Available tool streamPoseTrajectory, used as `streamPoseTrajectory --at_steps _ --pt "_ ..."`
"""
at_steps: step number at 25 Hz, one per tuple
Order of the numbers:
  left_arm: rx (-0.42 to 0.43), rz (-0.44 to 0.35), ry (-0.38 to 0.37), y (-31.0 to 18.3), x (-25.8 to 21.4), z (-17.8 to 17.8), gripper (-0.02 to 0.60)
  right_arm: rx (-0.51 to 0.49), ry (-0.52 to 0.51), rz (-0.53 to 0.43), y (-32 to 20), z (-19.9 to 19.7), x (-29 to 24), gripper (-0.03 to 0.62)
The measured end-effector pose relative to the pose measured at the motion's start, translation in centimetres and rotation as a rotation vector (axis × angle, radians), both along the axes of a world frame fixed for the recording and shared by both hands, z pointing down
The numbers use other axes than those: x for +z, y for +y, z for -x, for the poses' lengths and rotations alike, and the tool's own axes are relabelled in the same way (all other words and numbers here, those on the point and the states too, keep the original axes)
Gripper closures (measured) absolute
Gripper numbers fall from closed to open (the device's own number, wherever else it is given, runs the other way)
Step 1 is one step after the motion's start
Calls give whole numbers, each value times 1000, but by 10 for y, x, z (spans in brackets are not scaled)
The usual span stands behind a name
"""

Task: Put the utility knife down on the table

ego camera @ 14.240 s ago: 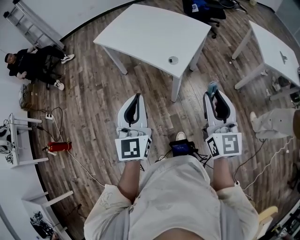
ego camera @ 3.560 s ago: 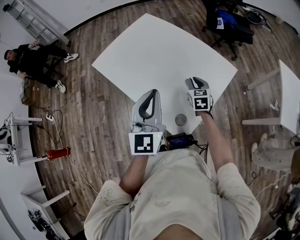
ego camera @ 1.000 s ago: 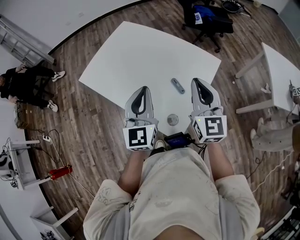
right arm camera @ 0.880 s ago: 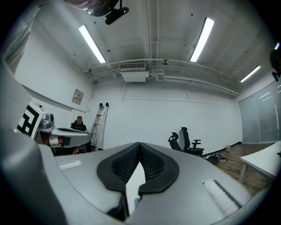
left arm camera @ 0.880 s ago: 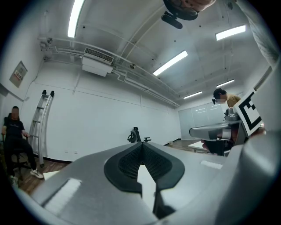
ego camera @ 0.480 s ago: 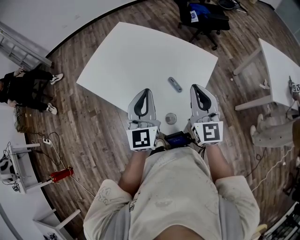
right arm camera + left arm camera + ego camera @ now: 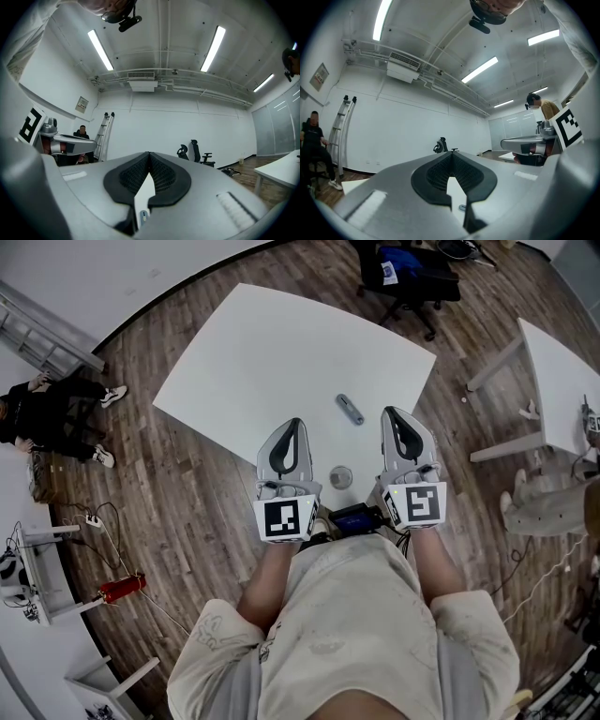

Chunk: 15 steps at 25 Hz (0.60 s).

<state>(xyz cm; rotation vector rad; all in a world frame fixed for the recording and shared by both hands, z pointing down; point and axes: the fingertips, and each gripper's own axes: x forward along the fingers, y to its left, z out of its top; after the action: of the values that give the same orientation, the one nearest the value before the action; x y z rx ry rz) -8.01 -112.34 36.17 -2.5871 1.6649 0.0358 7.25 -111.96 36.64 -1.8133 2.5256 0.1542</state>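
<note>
Out on the worktop (image 7: 281, 343), the utility knife (image 7: 350, 410) is already lying flat

Both tongs are sitting pinched shut with nothing in them. The left tongs (image 7: 292, 425) and right tongs (image 7: 393, 414) are hovering over the near edge, and the knife is lying just beyond and between them, apart from both. A small round thing (image 7: 341, 476) is sitting nearer, between the two. I'm guessing the put-down step is looking done, so the next move isn't asking for much, just keeping the tongs off the knife.
</note>
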Motion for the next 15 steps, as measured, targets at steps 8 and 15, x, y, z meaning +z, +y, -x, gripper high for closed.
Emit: streamPoseTrajectory --at_steps 8,15 --pt "-9 6 -10 24 4 -31 563 -12 29 13 23 -28 10 588" --pt "2 2 -7 -1 54 0 563 -13 41 20 -2 6 58 588"
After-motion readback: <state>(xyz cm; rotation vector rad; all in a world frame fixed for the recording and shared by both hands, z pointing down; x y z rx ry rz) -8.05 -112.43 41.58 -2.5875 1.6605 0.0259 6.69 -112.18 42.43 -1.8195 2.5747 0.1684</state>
